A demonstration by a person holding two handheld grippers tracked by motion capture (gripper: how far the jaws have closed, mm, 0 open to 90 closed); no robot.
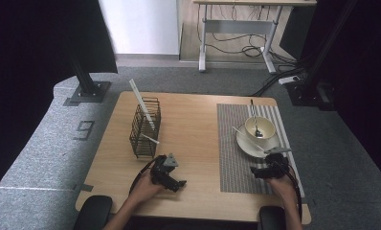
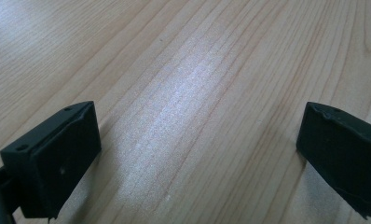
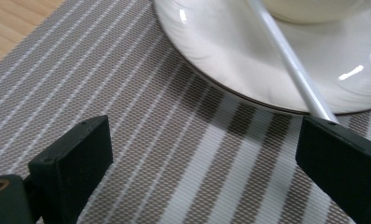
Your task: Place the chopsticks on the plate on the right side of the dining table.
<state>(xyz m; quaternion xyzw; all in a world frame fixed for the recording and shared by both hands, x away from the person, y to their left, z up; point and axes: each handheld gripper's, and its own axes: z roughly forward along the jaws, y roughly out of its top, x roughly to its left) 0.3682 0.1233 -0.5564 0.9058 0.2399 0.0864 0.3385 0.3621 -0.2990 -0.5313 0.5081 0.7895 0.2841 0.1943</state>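
A cream bowl (image 1: 260, 127) with a metal spoon (image 1: 253, 117) in it stands on a white plate (image 1: 249, 145) on the striped placemat (image 1: 234, 163). A white stick (image 1: 246, 137) leans across the plate's rim. My right gripper (image 1: 261, 171) hovers low over the mat just in front of the plate, open. In the right gripper view the stick (image 3: 288, 58) runs down to the right jaw, and nothing lies between the jaws of my right gripper (image 3: 202, 158). My left gripper (image 1: 178, 183) rests open over bare wood (image 2: 197, 93), with nothing inside my left gripper (image 2: 197, 154).
A black wire basket (image 1: 144, 129) holding a couple of white sticks stands on the wooden table (image 1: 193, 120) at the left, just beyond the left hand. Grey carpet surrounds the table. A desk frame and cables are at the back.
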